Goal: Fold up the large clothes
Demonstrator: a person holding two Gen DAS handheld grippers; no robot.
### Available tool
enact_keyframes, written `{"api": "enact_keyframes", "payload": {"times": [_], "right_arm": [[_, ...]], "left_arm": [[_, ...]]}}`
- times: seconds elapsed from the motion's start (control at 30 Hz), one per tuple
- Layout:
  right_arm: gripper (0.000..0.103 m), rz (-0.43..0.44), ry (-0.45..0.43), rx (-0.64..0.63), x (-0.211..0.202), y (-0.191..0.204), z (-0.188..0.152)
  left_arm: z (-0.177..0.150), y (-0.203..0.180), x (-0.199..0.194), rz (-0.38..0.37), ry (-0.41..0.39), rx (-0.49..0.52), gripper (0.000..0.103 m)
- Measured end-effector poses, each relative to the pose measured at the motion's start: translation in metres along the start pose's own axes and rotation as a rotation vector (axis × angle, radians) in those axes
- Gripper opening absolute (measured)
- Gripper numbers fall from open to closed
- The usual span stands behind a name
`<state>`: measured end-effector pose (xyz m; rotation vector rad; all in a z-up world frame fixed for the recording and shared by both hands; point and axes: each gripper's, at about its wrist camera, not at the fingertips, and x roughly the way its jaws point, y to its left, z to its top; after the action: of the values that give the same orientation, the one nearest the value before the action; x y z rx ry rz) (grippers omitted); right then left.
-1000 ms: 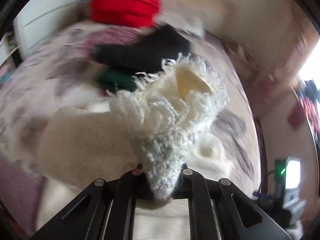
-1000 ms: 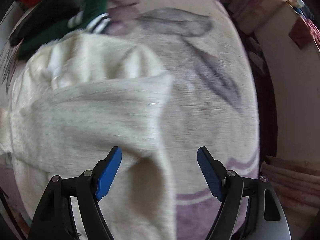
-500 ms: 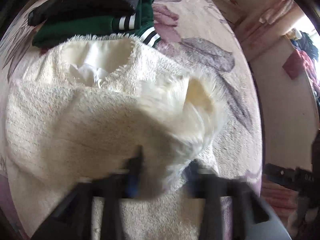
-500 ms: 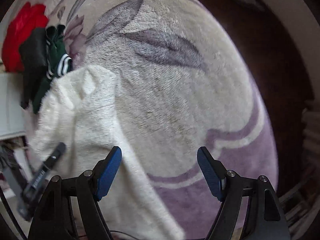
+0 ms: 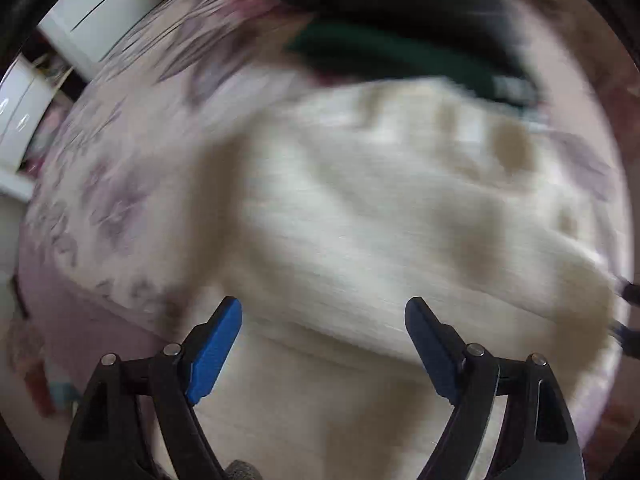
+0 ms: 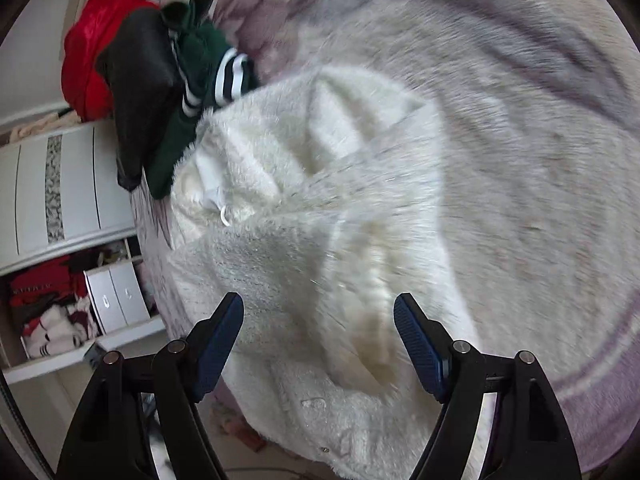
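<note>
A cream fluffy garment point(image 6: 320, 216) lies partly folded on the bed, its near edge hanging toward the bed's edge. It fills the blurred left wrist view point(image 5: 392, 216) too. My left gripper point(image 5: 323, 344) is open and empty, just above the garment. My right gripper point(image 6: 318, 344) is open and empty, hovering over the garment's near part. A white cord loop point(image 6: 224, 212) shows at the garment's left side.
A pile of a green striped garment point(image 6: 200, 92), a dark one point(image 6: 140, 76) and a red one point(image 6: 92, 52) lies at the far end of the flowered blanket point(image 6: 520, 160). A white shelf unit point(image 6: 72, 200) with clothes stands to the left of the bed.
My left gripper has let go of the cream garment's fluffy part and opened; that part now lies folded over the body. The right gripper has swung back over the garment.
</note>
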<state>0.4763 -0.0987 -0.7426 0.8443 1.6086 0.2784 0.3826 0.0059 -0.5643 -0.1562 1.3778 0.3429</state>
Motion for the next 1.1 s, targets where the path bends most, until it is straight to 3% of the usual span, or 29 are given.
{"api": "enact_keyframes", "payload": {"times": [0.03, 0.07, 0.1, 0.17, 0.2, 0.23, 0.3, 0.37, 0.43, 0.53, 0.67, 0.8, 0.87, 0.97, 1.07, 1.1], "right_arm": [[0.033, -0.011, 0.017, -0.023, 0.011, 0.01, 0.0], [0.009, -0.021, 0.025, -0.047, 0.014, 0.015, -0.003], [0.006, -0.056, 0.015, -0.095, 0.015, 0.026, -0.007], [0.006, -0.163, -0.072, -0.192, 0.005, 0.043, -0.013], [0.006, -0.211, -0.099, -0.207, 0.004, 0.044, -0.012], [0.006, -0.258, -0.093, -0.196, 0.009, 0.037, -0.007], [0.006, -0.299, -0.015, -0.145, 0.028, 0.02, -0.001], [0.006, -0.288, 0.045, -0.122, 0.04, 0.015, 0.0], [0.018, -0.266, 0.052, -0.117, 0.033, 0.021, -0.004], [0.028, -0.278, 0.044, -0.134, 0.01, 0.034, -0.022], [0.029, -0.282, 0.081, -0.165, -0.001, 0.043, -0.057], [0.029, -0.236, 0.125, -0.163, 0.011, 0.072, -0.07], [0.03, -0.205, 0.12, -0.176, 0.025, 0.1, -0.052], [0.036, -0.186, 0.098, -0.293, 0.068, 0.17, -0.013], [0.038, -0.143, 0.123, -0.406, 0.128, 0.234, 0.022], [0.039, -0.153, 0.12, -0.435, 0.147, 0.249, 0.03]], "left_arm": [[0.006, 0.013, 0.018, 0.037, 0.016, -0.018, 0.083], [0.01, 0.022, 0.03, 0.062, 0.029, -0.022, 0.083], [0.015, 0.03, 0.046, 0.086, 0.044, -0.021, 0.084], [0.02, 0.038, 0.07, 0.096, 0.072, -0.022, 0.088], [0.02, 0.042, 0.08, 0.073, 0.087, -0.03, 0.098], [0.022, 0.045, 0.089, 0.063, 0.092, -0.037, 0.103], [0.024, 0.048, 0.096, 0.03, 0.094, -0.053, 0.103], [0.025, 0.049, 0.092, 0.032, 0.107, -0.053, 0.103], [0.021, 0.049, 0.077, 0.051, 0.092, -0.035, 0.103], [-0.003, 0.049, 0.04, 0.101, 0.049, 0.008, 0.103], [-0.048, 0.064, 0.008, 0.159, 0.043, -0.003, 0.103], [-0.076, 0.091, -0.01, 0.297, 0.05, -0.059, 0.103], [-0.064, 0.101, -0.013, 0.348, 0.025, -0.063, 0.103], [-0.02, 0.094, -0.013, 0.35, -0.038, -0.044, 0.103], [0.036, 0.072, -0.011, 0.331, -0.108, -0.022, 0.103], [0.06, 0.058, -0.001, 0.37, -0.126, 0.027, 0.103]]}}
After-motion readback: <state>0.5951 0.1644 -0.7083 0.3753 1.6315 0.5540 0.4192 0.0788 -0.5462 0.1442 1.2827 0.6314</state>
